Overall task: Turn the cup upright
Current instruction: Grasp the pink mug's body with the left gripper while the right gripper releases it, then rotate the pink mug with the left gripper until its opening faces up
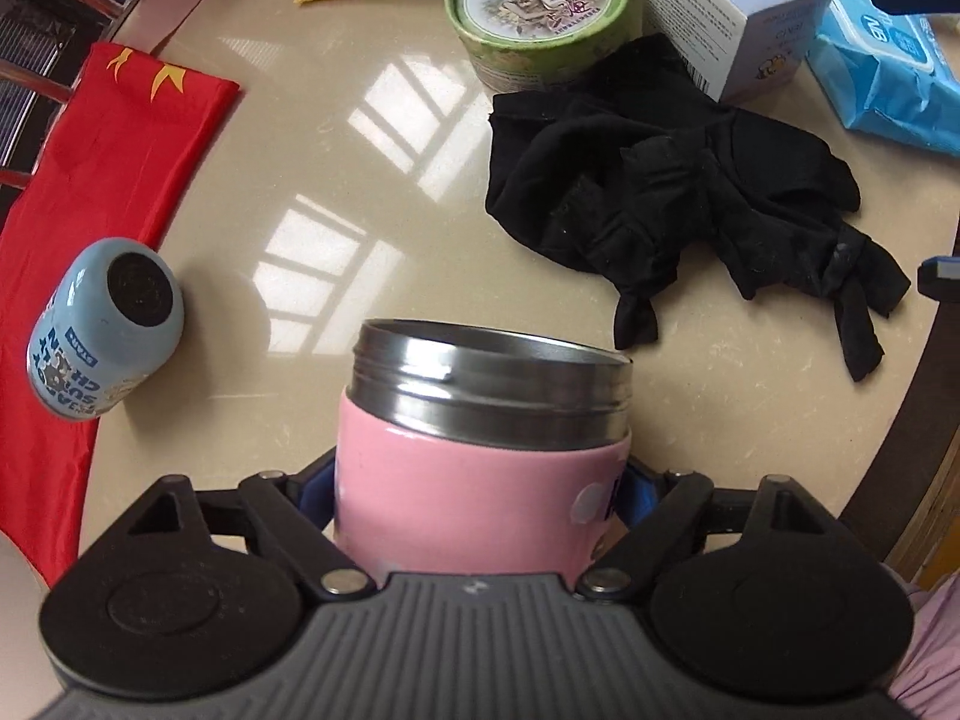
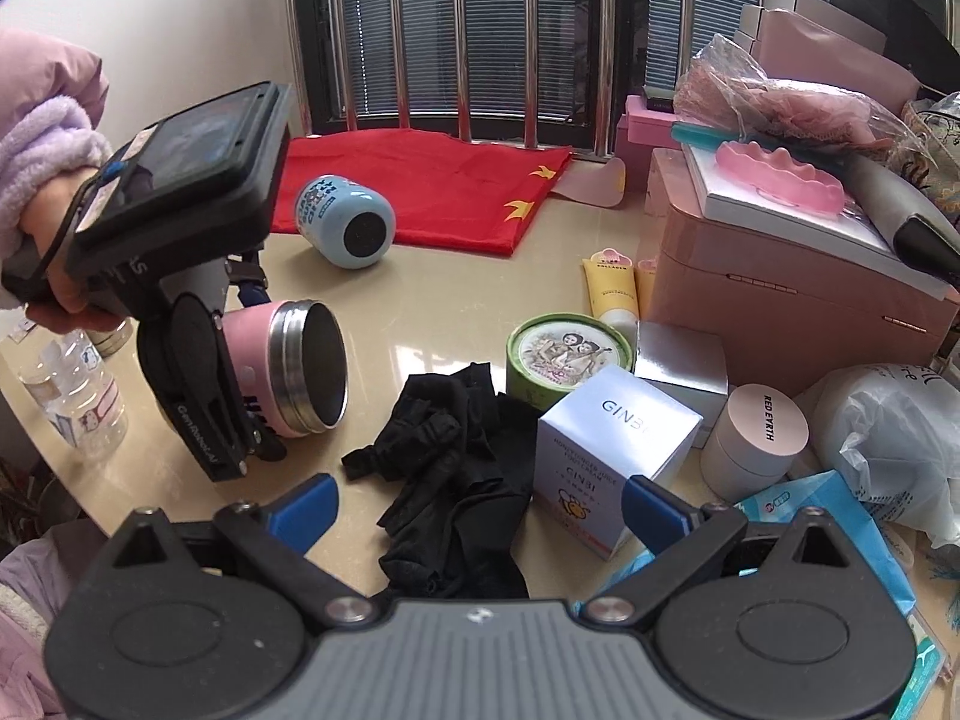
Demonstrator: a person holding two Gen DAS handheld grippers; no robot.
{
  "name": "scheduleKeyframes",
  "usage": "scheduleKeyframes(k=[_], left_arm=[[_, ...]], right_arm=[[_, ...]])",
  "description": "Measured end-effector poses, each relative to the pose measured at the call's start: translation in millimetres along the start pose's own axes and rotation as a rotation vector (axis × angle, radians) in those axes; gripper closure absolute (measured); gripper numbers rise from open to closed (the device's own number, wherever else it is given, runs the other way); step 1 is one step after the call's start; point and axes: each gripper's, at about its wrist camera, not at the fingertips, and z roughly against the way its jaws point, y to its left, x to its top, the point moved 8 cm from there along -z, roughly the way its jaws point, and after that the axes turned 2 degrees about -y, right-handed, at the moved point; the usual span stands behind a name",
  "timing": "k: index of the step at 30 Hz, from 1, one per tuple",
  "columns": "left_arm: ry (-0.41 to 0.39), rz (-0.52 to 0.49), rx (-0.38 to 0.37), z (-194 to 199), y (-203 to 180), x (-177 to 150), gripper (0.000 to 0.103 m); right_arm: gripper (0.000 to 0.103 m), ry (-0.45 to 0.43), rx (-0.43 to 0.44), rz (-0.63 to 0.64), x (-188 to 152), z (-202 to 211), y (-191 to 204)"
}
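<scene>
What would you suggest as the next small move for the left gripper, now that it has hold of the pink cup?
Probably rotate the left gripper so the pink cup tips mouth-up, then lower it. Its jaws are closed on the cup's pink body, and the right wrist view shows the steel mouth facing sideways, above the table. The right gripper is open and apart.

Seen from the right wrist: the cup (image 2: 294, 366) is lying tilted between the left tongs (image 2: 255, 360) above the worktop (image 2: 420, 294), its mouth facing the garment (image 2: 456, 468). Behind it a second cup (image 2: 348, 228) is lying on its side, touching the cloth (image 2: 432, 192). Right of the garment, a box (image 2: 612, 444) is standing before the round tin (image 2: 567, 360).
</scene>
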Motion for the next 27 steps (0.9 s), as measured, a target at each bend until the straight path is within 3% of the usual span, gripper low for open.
scheduleKeyframes(k=[2,7,11,14,16,19,23,24,27], left_arm=[[-0.011,0.075,-0.003,4.3,1.2,-2.8,0.016],[0.032,0.489,-0.115,0.1,25.6,-15.4,0.016],[0.093,0.871,-0.176,-9.7,48.5,-46.4,0.016],[0.086,1.015,-0.196,-12.6,59.7,-61.6,0.015],[0.085,1.007,-0.192,-10.3,60.0,-63.8,0.014],[0.069,0.896,-0.151,0.8,58.7,-58.2,0.003],[0.034,0.740,-0.069,19.3,52.4,-50.5,0.002],[0.032,0.730,-0.052,19.2,52.4,-50.5,0.002],[0.042,0.752,-0.043,12.7,50.9,-54.7,0.015]], right_arm=[[0.002,-0.005,-0.001,-0.011,-0.7,0.6,-1.0],[0.002,-0.025,0.020,-0.019,2.2,1.4,5.7],[0.002,-0.040,0.041,-0.020,5.0,2.7,13.8],[0.002,-0.047,0.053,-0.016,5.5,4.1,19.1],[0.002,-0.047,0.058,-0.014,5.7,3.9,21.6],[0.002,-0.043,0.056,-0.010,6.5,3.3,23.2],[0.002,-0.043,0.054,-0.013,7.2,3.3,23.3],[0.002,-0.044,0.054,-0.015,7.4,3.2,23.4],[0.002,-0.048,0.054,-0.023,8.2,3.4,24.2]])
